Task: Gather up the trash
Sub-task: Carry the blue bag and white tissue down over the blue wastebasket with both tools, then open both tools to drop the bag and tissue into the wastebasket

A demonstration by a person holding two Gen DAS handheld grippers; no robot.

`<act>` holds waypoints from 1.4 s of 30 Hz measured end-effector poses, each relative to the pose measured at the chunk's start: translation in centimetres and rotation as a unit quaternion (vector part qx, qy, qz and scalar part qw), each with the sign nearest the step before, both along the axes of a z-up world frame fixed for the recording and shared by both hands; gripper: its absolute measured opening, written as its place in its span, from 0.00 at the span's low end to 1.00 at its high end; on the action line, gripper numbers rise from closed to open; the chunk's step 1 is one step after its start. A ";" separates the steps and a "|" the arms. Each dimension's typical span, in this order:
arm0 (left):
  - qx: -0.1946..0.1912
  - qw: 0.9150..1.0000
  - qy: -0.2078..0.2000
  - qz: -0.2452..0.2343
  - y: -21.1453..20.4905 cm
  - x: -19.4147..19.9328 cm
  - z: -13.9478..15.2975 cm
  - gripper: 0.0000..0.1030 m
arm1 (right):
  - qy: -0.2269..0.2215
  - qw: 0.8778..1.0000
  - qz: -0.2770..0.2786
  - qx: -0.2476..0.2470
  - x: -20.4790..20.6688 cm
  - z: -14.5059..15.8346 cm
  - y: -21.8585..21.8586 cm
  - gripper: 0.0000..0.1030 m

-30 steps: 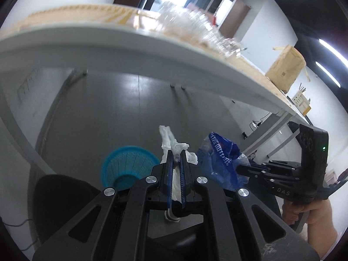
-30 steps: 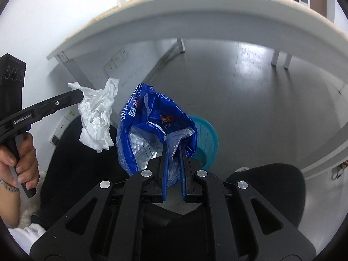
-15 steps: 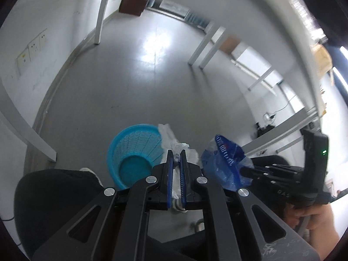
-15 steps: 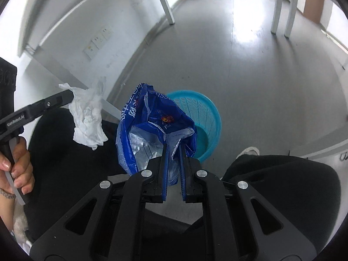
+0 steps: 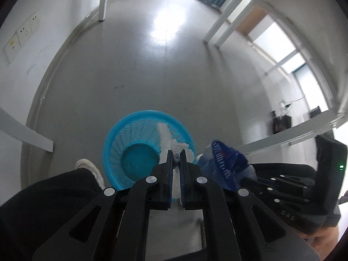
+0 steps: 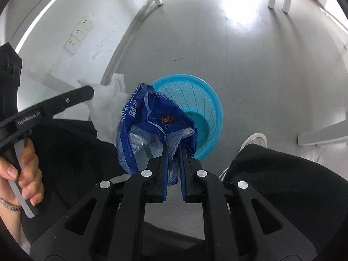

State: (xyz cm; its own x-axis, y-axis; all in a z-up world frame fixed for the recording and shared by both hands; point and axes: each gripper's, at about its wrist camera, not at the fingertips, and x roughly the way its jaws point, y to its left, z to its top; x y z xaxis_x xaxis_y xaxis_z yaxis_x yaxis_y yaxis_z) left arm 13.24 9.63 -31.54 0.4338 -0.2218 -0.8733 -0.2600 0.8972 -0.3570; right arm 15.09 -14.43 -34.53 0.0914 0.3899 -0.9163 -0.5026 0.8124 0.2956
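My left gripper (image 5: pixel 176 152) is shut on a crumpled white tissue (image 5: pixel 166 138) and holds it over the right side of a blue mesh waste basket (image 5: pixel 130 134) on the floor. My right gripper (image 6: pixel 173 146) is shut on a blue plastic snack bag (image 6: pixel 139 113), held above the basket's (image 6: pixel 208 100) left rim. The bag (image 5: pixel 226 163) also shows in the left wrist view, right of the tissue. The tissue (image 6: pixel 108 104) and the left gripper (image 6: pixel 87 93) show at left in the right wrist view.
The person's black-trousered legs (image 6: pixel 282 184) and white shoes (image 5: pixel 87 167) flank the basket. White table legs (image 5: pixel 103 0) stand on the grey floor (image 5: pixel 152 65). Wall sockets (image 5: pixel 24 30) are at left.
Both grippers have swung down from the table edge to point at the floor and have closed in over the basket with tissue and bag still held.
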 end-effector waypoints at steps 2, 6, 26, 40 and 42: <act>0.003 1.000 0.022 0.006 0.1 0.7 -0.9 0.05 | 0.006 1.000 -0.008 -0.004 0.6 -0.7 0.2 0.08; 0.001 0.999 0.037 0.009 0.2 1.8 -1.9 0.05 | 0.030 0.999 -0.023 -0.004 2.3 -2.8 1.2 0.08; 0.050 0.992 0.117 0.028 -0.2 4.7 -5.1 0.05 | 0.094 0.993 -0.040 -0.052 6.5 -9.7 2.3 0.09; 0.049 0.995 0.062 0.058 0.7 3.3 -2.9 0.48 | 0.072 0.996 -0.035 -0.048 5.6 -8.5 2.3 0.34; 0.055 0.995 0.054 0.056 0.5 2.9 -2.4 0.49 | 0.062 0.996 -0.034 -0.045 5.0 -7.7 2.1 0.35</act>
